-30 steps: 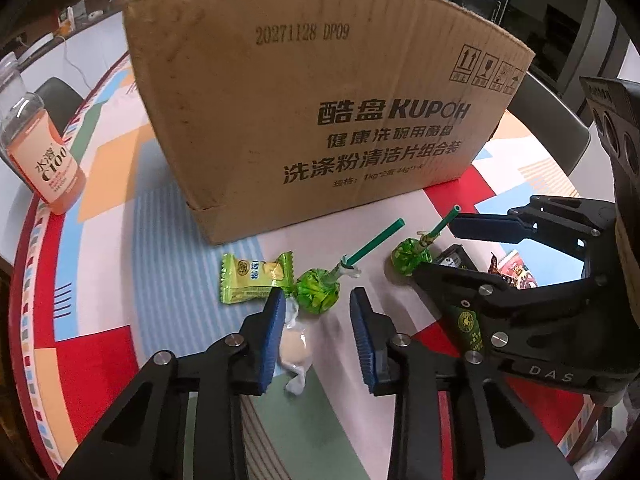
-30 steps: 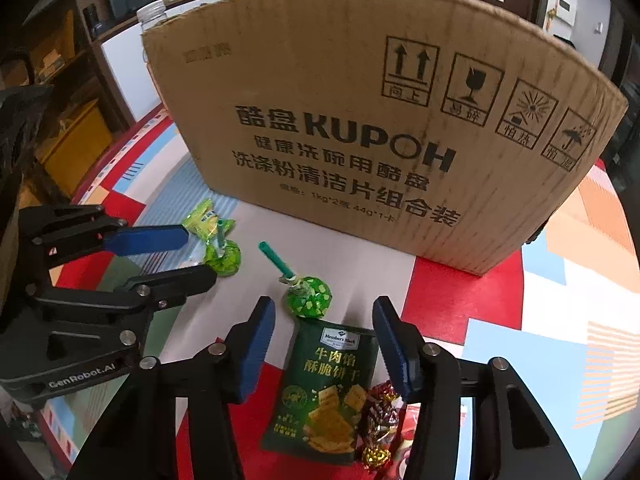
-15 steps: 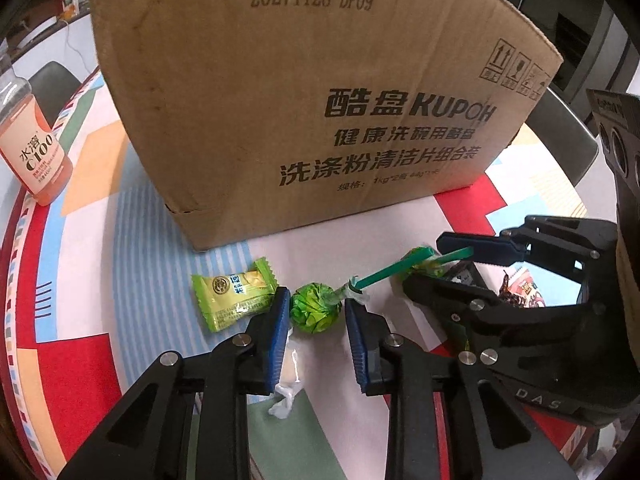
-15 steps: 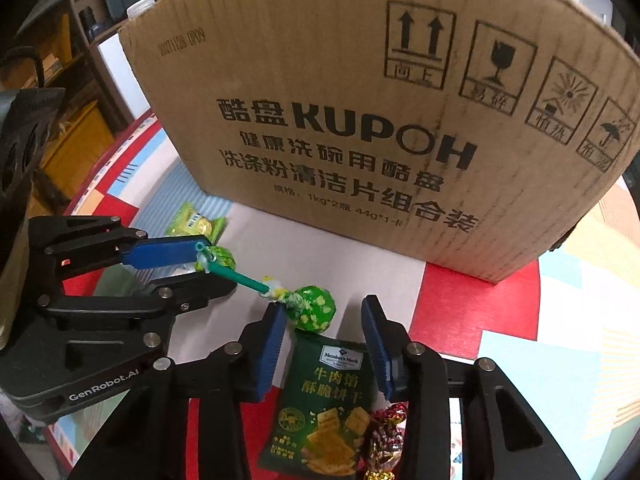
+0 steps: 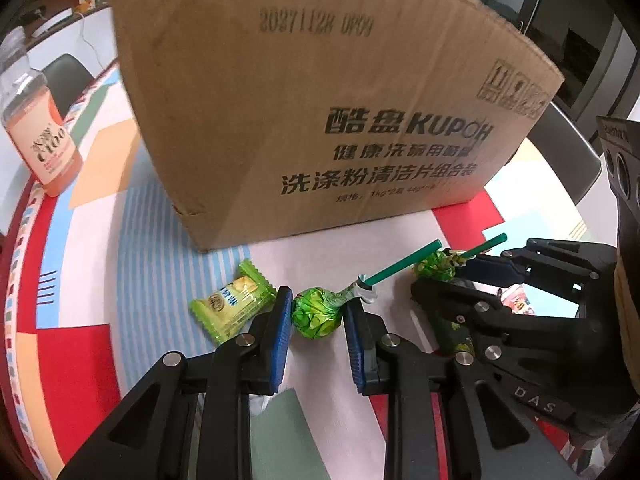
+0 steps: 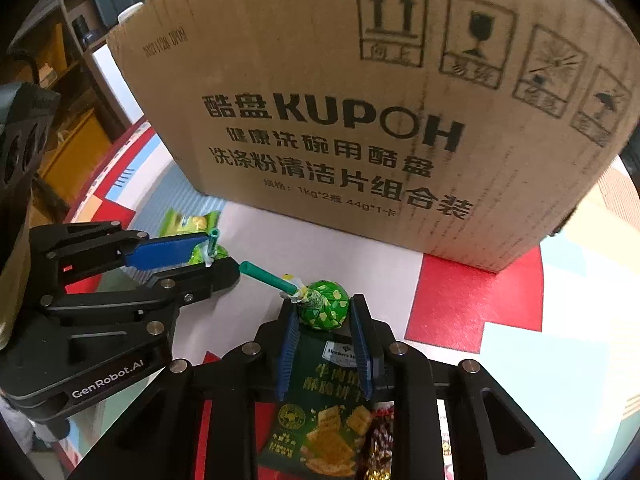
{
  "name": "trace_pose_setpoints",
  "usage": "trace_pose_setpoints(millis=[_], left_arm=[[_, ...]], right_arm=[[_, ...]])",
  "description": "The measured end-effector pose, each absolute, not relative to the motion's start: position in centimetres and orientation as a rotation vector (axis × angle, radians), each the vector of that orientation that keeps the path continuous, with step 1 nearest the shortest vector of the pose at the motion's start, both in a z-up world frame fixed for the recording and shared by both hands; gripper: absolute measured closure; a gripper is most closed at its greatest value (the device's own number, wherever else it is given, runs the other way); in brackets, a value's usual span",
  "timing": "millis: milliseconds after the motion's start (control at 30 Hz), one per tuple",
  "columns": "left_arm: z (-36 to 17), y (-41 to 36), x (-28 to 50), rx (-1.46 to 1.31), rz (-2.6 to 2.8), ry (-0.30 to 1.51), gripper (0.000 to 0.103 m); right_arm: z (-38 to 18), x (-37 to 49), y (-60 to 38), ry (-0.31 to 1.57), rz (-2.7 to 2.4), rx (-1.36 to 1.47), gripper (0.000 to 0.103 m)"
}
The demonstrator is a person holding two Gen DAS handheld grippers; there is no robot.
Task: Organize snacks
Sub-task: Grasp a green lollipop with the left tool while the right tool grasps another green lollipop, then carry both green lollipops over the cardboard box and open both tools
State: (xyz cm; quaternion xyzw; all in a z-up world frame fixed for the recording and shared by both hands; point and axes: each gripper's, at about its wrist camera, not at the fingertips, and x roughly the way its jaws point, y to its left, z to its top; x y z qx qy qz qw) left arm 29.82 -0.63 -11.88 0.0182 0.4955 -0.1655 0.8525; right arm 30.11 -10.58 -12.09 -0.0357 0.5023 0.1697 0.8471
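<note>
My left gripper (image 5: 316, 316) is shut on a green-wrapped lollipop (image 5: 316, 317) whose green stick points up to the right. My right gripper (image 6: 324, 316) is shut on a second green lollipop (image 6: 325, 310), stick pointing left. Each gripper shows in the other view: the right one (image 5: 460, 276) at the right, the left one (image 6: 200, 258) at the left. A big open-topped cardboard box (image 5: 320, 120) stands just behind both. A green candy packet (image 5: 232, 305) lies left of my left gripper. A dark green cracker bag (image 6: 324, 412) lies under my right gripper.
An orange drink bottle (image 5: 40, 136) stands at the table's far left edge. A gold-and-red wrapped candy (image 6: 376, 444) lies beside the cracker bag. The tablecloth (image 6: 472, 300) has red, blue and white patches. Grey chairs (image 5: 572, 152) stand behind the table.
Both grippers closed in on the lollipops and now grip their heads. Both lollipops have lifted off the table, and the box looms closer.
</note>
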Motion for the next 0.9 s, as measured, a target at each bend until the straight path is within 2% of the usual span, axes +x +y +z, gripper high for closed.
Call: trace_pose_setpoints(millis=[500,900], left_arm=[[-4.9,0.5,23.0,0.006,-0.303,0.855,0.077],[0.2,-1.0,21.5,0.018,-0.325,0.706,0.077]], right_arm=[[-5.5,24.8,-13.5,0.904,0.317,0.004,0.076],[0.2,22.4,-13.8,0.745,0.305,0.010,0.076]])
